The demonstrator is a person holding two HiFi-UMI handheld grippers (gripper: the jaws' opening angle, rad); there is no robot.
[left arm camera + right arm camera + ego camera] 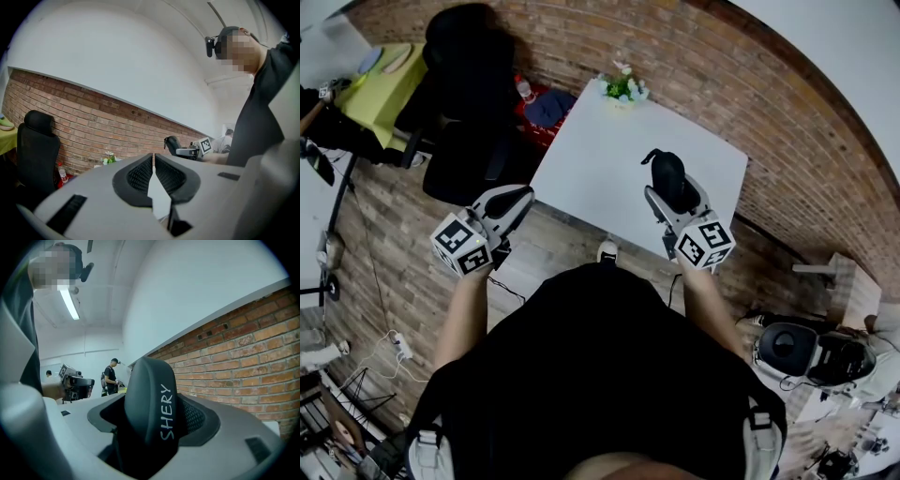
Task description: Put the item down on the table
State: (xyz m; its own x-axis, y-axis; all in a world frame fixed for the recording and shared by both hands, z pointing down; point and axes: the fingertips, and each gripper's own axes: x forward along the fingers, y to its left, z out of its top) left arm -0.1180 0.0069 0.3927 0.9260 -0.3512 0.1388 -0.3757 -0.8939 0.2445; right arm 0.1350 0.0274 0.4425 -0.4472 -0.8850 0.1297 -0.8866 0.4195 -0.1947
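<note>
**Black item** [149, 404]. Rounded, elongated, smooth-shelled, with white lettering "SHERY" down one side. The head view shows a small loop at its far end.
- Location: between the jaws of the right gripper [675, 192], which are clamped on its lower part. Most of the body stands out past the tips.
- Status: carried over the table [600, 155], near the front edge. No view shows it touching the top, so it is judged not yet set down.

**Right gripper.** Closed on the item and pointed forward over the table. The grip low on the body probably leaves the far end free to meet the surface first.

**Left gripper** [517, 199]. Jaws drawn together with tips meeting and nothing between them. It sits off the table's front left corner, well apart from the right gripper. It is judged idle, standing clear because one hand is enough for the placing.

**Table.** White, with a bare top below and ahead of the right gripper. That open space is the likely reason for the approach here.

**Flowers** [623, 89]. A small bunch at the far edge, well ahead of the right gripper and out of its path.

**Chair** [469, 103]. Black, ahead of the left gripper and off the table.

**Handling note.** The rounded, smooth shell may roll or tip on release, so laying it on its long side looks safer than standing it on end.
</note>
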